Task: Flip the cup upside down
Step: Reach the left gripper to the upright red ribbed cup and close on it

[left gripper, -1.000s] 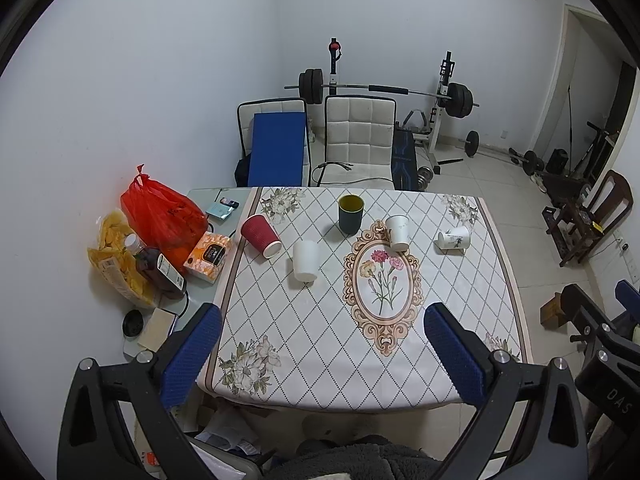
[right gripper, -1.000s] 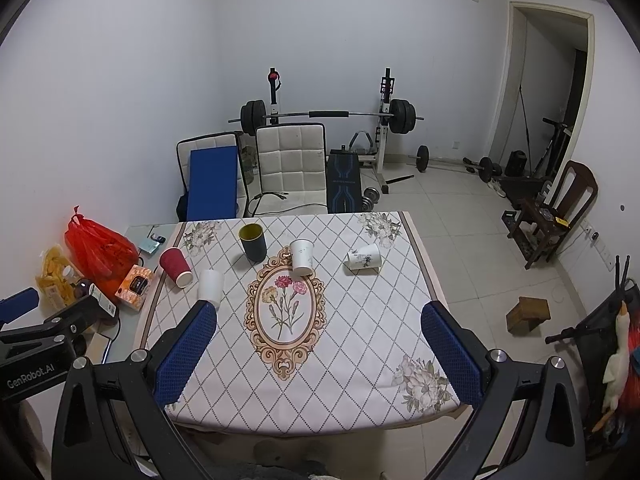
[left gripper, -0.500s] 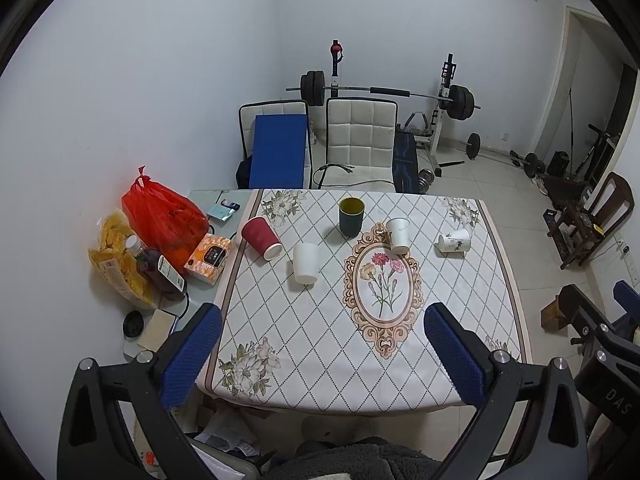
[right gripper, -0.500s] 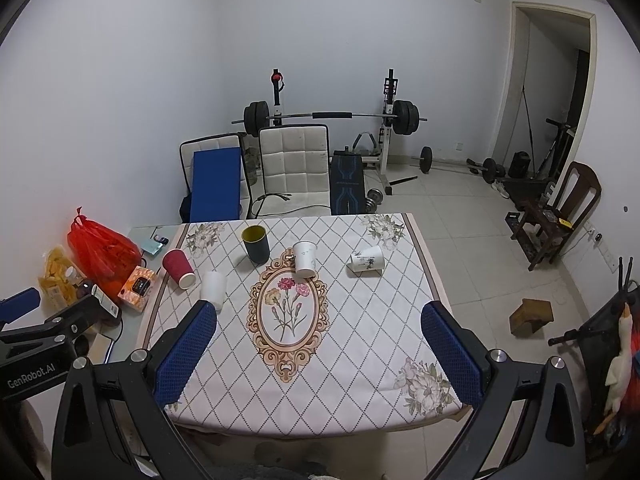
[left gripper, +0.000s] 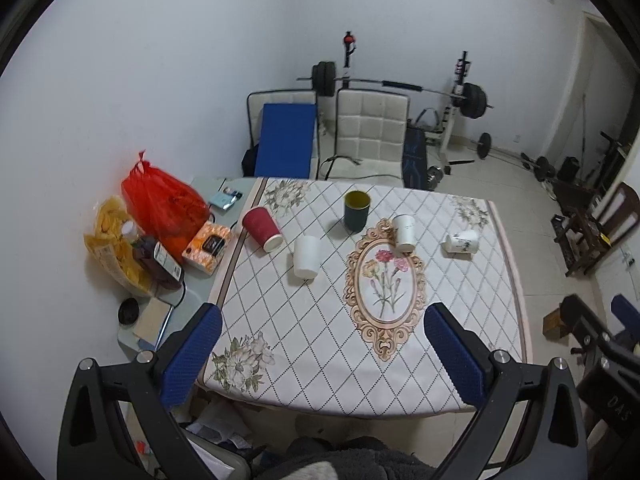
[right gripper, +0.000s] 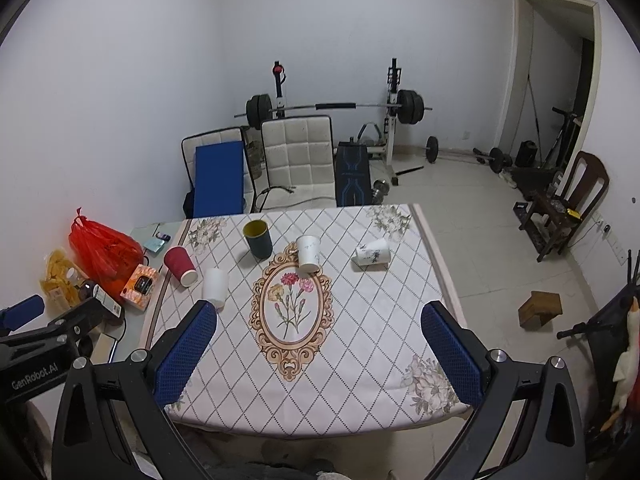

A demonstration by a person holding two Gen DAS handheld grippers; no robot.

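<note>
Five cups are set along the far half of the table [left gripper: 280, 344] — only the dark green cup [left gripper: 357, 210] stands mouth-up. Left gripper [left gripper: 320, 354] and right gripper [right gripper: 318, 354]: jaws spread wide, nothing held, well short of the cups. Little has shifted over the last second — the flip is judged not yet begun.

Two black handheld grippers with blue pads

Left gripper [left gripper: 322, 354] and right gripper [right gripper: 318, 350] are showing textured blue fingertip pads [right gripper: 186, 354], silver screws [right gripper: 495, 356], and white "GenRobot.AI" lettering [right gripper: 34, 372].
</note>
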